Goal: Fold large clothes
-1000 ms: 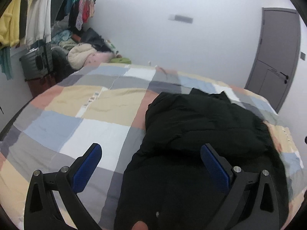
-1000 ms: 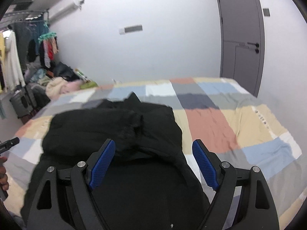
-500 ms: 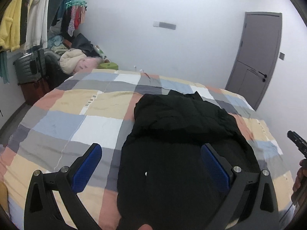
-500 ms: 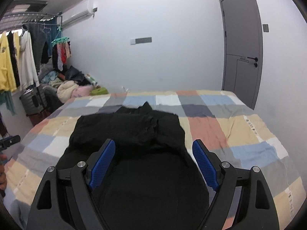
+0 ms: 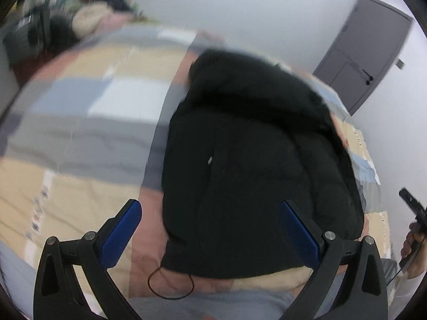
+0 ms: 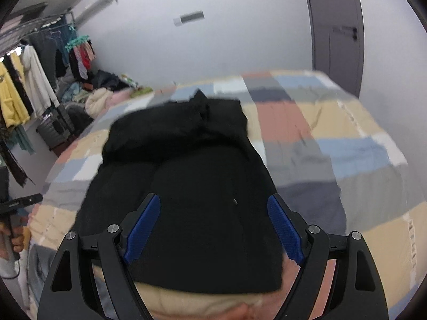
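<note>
A large black padded jacket lies flat on a patchwork bed cover, its hood end folded over at the far side. It also shows in the right wrist view. My left gripper is open and empty, held above the jacket's near left hem. My right gripper is open and empty, above the near middle of the jacket. Neither touches the cloth. The left view is blurred by motion.
The bed cover spreads wide to the right of the jacket. A thin red-brown loop lies by the near hem. A clothes rack and a suitcase stand left. A grey door is at the right.
Both grippers have moved back towards the near edge of the bed and tipped down. The jacket's near hem has come into view. Both stay open.
</note>
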`<action>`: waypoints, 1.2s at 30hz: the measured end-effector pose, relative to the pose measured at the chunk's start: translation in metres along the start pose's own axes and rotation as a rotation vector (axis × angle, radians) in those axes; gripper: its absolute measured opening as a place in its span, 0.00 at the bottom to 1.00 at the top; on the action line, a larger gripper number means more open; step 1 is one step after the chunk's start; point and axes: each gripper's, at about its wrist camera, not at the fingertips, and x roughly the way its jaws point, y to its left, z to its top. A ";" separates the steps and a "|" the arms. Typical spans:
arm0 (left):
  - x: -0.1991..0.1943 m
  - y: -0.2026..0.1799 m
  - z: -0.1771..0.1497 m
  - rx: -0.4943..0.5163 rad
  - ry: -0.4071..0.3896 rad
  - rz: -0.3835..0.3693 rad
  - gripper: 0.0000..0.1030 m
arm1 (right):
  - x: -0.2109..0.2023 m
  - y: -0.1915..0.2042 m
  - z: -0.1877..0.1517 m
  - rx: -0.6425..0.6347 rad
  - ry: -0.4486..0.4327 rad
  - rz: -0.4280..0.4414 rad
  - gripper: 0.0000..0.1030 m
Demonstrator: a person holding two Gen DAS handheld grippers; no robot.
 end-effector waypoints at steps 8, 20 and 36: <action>0.064 0.044 -0.012 -0.165 0.185 -0.078 1.00 | 0.025 -0.062 -0.024 0.087 0.182 0.037 0.79; 0.113 0.064 -0.014 -0.281 0.281 -0.155 1.00 | 0.107 -0.104 -0.046 0.206 0.426 0.125 0.79; 0.148 0.073 -0.019 -0.347 0.367 -0.169 0.99 | 0.158 -0.099 -0.059 0.325 0.578 0.321 0.82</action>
